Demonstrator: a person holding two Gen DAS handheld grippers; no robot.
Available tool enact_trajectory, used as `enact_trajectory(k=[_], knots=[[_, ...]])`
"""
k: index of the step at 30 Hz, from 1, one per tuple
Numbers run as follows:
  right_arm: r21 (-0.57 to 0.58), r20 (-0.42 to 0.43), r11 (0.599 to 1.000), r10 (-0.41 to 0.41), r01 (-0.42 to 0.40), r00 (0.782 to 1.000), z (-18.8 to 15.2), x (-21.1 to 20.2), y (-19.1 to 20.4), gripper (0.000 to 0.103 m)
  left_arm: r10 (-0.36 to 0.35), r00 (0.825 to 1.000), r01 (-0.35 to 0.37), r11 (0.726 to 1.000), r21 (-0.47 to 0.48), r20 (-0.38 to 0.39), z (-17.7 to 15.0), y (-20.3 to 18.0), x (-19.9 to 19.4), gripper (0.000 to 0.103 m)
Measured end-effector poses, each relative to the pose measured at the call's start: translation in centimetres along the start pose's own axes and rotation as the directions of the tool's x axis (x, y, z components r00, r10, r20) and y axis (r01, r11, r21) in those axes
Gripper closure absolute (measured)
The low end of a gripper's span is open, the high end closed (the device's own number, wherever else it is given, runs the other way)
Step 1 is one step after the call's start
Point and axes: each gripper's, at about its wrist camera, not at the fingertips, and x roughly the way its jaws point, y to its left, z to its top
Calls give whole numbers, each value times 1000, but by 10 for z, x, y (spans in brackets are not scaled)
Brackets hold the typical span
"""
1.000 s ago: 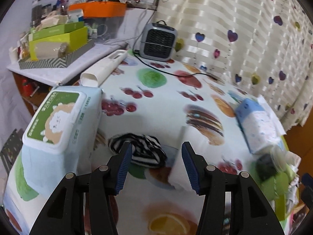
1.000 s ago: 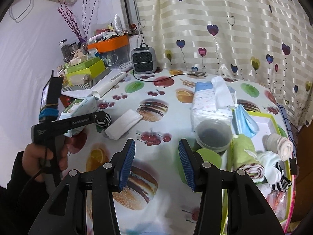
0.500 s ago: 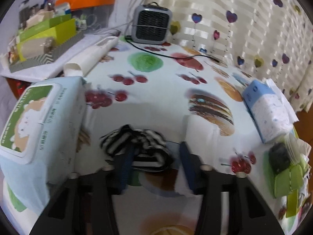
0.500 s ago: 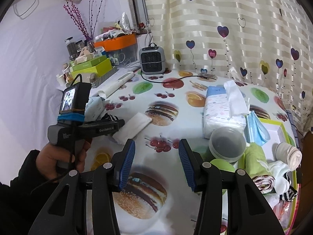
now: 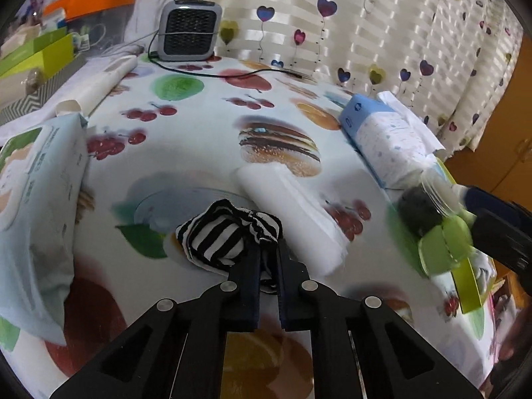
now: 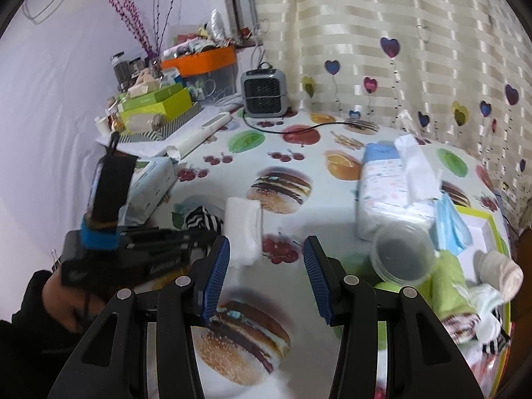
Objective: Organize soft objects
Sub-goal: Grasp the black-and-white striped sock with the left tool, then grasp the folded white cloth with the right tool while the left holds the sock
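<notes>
A black-and-white striped sock (image 5: 219,236) lies bunched on the fruit-print tablecloth. My left gripper (image 5: 267,249) is shut on its near edge. The sock also shows in the right wrist view (image 6: 202,221), beside the left gripper (image 6: 202,237). A folded white cloth (image 5: 292,206) lies just right of the sock. My right gripper (image 6: 264,272) is open and empty above the table, nearer than the white cloth (image 6: 246,229). A green-rimmed tray (image 6: 482,216) at the right holds several rolled socks (image 6: 498,269) and cloths.
A wet-wipes pack (image 5: 36,199) lies at the left. A tissue pack (image 5: 389,146) and a dark plastic tub (image 6: 402,256) sit at the right. A grey heater (image 5: 189,30) with its cable stands at the back, beside cluttered boxes (image 6: 156,106).
My left gripper has moved forward and down onto the striped sock and shut on it. My right gripper has shifted a little and stays open.
</notes>
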Motion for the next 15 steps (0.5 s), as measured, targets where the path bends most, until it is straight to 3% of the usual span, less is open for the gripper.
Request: enact_trajectory(k=[15], knots=[[-77,-186,995,41,-56,982,6,101,25,55,20,999,-16,996,-91,46,-9,32,-22,95]])
